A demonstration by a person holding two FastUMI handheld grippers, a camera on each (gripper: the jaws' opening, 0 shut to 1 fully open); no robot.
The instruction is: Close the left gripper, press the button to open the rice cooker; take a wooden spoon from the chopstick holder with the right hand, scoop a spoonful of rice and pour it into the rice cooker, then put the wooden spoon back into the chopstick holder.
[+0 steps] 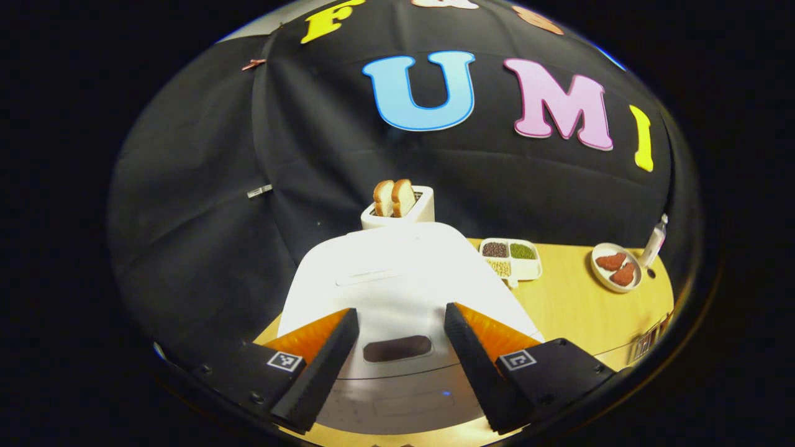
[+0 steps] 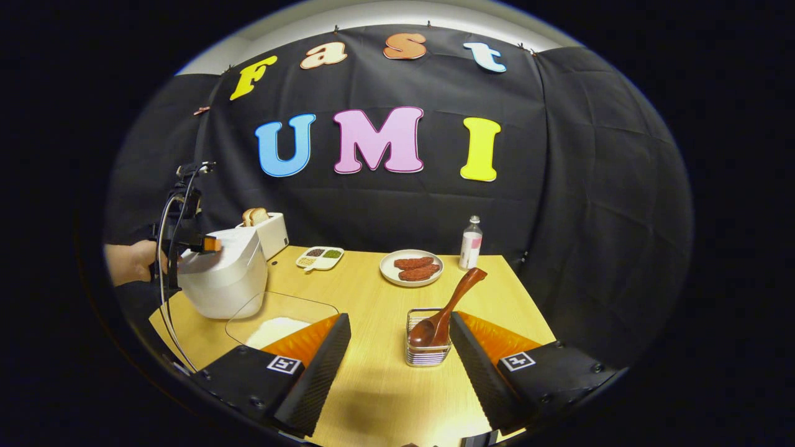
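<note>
Wooden spoon (image 2: 448, 304), one; two grippers.

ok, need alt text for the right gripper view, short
Open tongs hover low over a wooden table, facing a wire chopstick holder with a wooden spoon leaning in it. To the left stand a clear container of rice and a closed white rice cooker, with the other tongs over its lid.
</note>
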